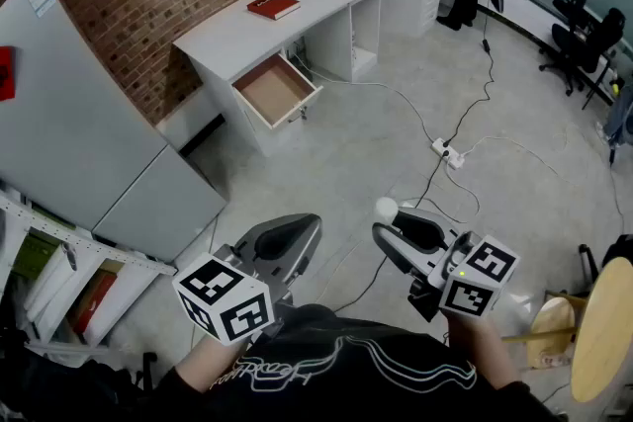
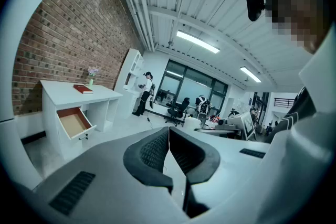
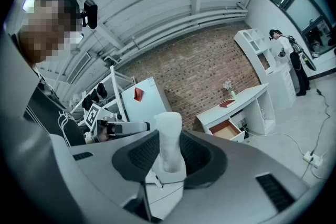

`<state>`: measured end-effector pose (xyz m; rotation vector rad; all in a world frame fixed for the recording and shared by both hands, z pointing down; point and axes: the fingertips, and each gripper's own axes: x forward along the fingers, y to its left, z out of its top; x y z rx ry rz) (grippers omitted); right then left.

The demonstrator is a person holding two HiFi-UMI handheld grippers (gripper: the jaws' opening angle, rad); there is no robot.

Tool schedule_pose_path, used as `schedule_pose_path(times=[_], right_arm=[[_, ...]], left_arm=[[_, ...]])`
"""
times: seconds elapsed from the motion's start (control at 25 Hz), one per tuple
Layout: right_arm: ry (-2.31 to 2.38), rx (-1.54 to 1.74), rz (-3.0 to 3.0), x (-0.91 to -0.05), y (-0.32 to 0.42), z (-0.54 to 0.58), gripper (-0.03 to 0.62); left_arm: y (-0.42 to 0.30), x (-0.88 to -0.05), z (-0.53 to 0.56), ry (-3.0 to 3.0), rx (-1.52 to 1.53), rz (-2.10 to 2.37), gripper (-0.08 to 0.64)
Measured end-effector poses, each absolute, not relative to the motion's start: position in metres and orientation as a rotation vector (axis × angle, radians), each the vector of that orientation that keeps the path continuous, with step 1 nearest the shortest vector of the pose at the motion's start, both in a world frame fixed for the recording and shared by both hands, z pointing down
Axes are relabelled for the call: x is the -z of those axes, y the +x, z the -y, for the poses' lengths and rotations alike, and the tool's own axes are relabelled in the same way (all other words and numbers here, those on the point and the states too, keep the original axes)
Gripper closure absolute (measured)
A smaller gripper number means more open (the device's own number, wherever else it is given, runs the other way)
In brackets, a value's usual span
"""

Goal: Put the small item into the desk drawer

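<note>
Right gripper pinches the small white item by its lower end; left gripper is closed and empty. Drawer sits open but well away. Can't tell how firm that grip is, so it might slip en route.

Right claw is clamping a white item, upright between both pads. Beyond, a drawer is standing open under a white tabletop carrying a red book, against a brick wall.
</note>
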<state>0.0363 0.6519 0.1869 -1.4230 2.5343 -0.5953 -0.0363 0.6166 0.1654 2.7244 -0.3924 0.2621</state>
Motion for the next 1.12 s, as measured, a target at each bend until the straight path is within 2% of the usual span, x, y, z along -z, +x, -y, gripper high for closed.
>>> schedule_pose_path(times=[1.12], right_arm=[[-1.373, 0.624, -2.562, -0.203, 0.02, -0.624, 0.459]], left_arm=[[-0.058, -0.173, -0.582, 2.729, -0.207, 0.448, 0.537]])
